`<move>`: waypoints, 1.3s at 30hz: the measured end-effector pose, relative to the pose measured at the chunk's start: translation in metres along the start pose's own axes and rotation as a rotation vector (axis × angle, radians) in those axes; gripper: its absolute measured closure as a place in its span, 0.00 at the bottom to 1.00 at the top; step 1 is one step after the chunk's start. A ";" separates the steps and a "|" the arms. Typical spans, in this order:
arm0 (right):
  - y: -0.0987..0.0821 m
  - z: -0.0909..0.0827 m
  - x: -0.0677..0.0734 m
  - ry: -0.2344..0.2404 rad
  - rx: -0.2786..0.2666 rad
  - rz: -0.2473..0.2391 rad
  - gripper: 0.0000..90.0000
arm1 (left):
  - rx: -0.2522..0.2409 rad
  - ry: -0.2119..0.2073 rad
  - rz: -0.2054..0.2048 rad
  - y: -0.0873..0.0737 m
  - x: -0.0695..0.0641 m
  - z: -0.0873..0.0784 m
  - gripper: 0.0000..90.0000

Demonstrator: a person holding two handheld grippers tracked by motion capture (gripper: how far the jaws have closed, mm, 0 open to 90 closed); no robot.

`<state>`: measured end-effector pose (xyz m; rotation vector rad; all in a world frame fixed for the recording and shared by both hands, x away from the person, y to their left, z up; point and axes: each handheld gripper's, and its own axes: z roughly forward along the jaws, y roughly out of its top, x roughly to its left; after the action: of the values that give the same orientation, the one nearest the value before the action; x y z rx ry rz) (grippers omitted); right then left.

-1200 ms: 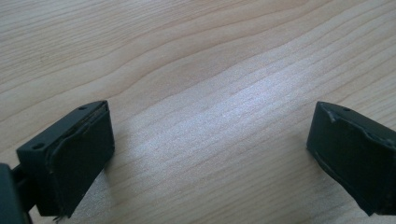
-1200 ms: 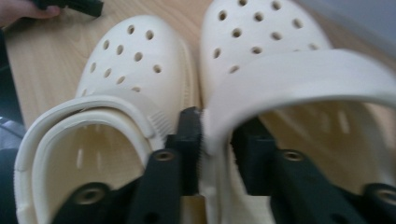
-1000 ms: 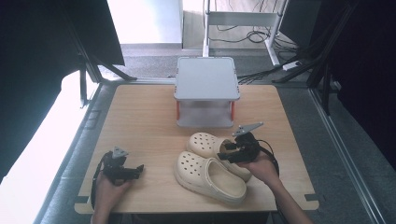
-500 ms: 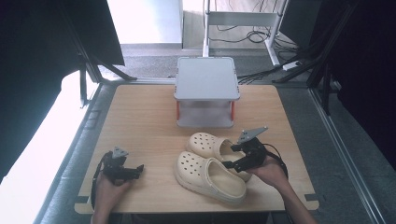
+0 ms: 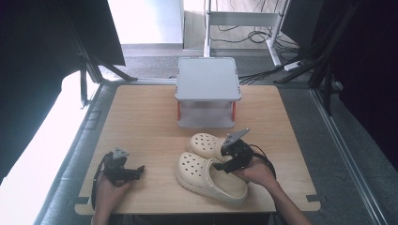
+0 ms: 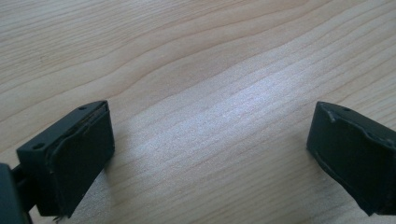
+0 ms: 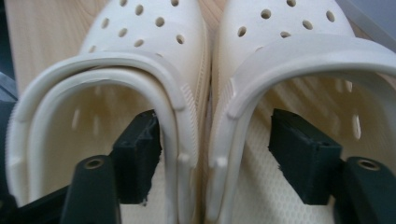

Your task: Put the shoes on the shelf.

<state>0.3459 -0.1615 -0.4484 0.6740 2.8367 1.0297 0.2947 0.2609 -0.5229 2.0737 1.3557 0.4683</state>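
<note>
**Inspector A:** Location of the items?

**Inspector B:** Two cream foam clogs lie side by side on the tabletop (image 5: 141,117), touching along their inner walls: the near clog (image 5: 209,177) and the far clog (image 5: 206,144), in front of a small grey stand (image 5: 207,84). The right gripper (image 7: 212,154) is at their heel ends.

**Inspector A:** State of its jaws?

**Inspector B:** Parted, one jaw inside each clog, straddling the two adjoining inner walls. Not yet pressing on them, as far as the right gripper view shows.

**Inspector A:** And the left gripper (image 5: 123,169)?

**Inspector B:** Resting low over bare tabletop, well apart from the clogs, jaws wide, holding nothing.

**Inspector A:** Handling assessment?

**Inspector B:** Judged light, springy and somewhat grippy, not fragile. The walls will likely flex under squeeze, so both could be pinched together as a pair. The hold looks best low on the inner walls, below the heel straps (image 7: 140,70), which appear loose and may pivot. Risk: one clog slipping out or drooping toe-down when lifted.
</note>
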 end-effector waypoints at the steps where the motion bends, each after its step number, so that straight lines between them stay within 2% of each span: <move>1: 0.001 0.002 0.000 -0.004 0.012 0.000 0.43 | 0.000 0.000 0.000 0.000 0.000 0.000 0.01; 4: 0.004 0.005 0.002 -0.009 0.038 -0.017 0.50 | 0.000 0.001 0.000 0.000 0.000 0.000 0.01; 5: 0.007 0.010 0.004 -0.008 0.078 -0.042 0.52 | -0.001 0.001 0.000 0.000 0.000 0.000 0.01; 7: 0.008 0.011 0.005 -0.014 0.092 -0.055 0.55 | 0.000 0.000 0.000 0.000 0.000 0.000 0.01; 8: 0.009 0.013 0.007 -0.005 0.110 -0.057 0.59 | 0.000 0.001 0.000 0.000 0.000 0.000 0.01; 10: 0.013 0.017 0.009 -0.021 0.149 -0.066 0.67 | 0.000 0.000 0.000 0.000 0.000 0.000 0.01; 15: 0.013 0.016 0.009 -0.018 0.147 -0.009 0.71 | 0.001 0.000 0.001 0.000 0.000 0.000 0.01; 21: 0.016 0.013 0.011 -0.040 0.133 0.018 0.71 | -0.002 0.000 -0.002 0.000 0.000 0.000 0.01; 22: 0.018 0.008 0.011 -0.046 0.133 0.038 0.71 | 0.001 0.000 0.001 0.000 0.000 0.000 0.01; 26: 0.020 0.000 0.011 -0.052 0.126 0.051 0.71 | 0.001 0.000 0.002 0.000 0.000 0.000 0.01; 31: 0.023 -0.020 0.011 -0.045 0.092 0.083 0.71 | 0.000 0.000 0.001 0.000 0.000 0.000 0.01; 39: 0.032 -0.045 0.014 -0.039 0.076 0.089 0.71 | 0.002 -0.001 0.001 0.000 0.000 0.000 0.01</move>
<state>0.3373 -0.1609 -0.3921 0.8245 2.8481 0.9127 0.2947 0.2610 -0.5228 2.0758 1.3548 0.4672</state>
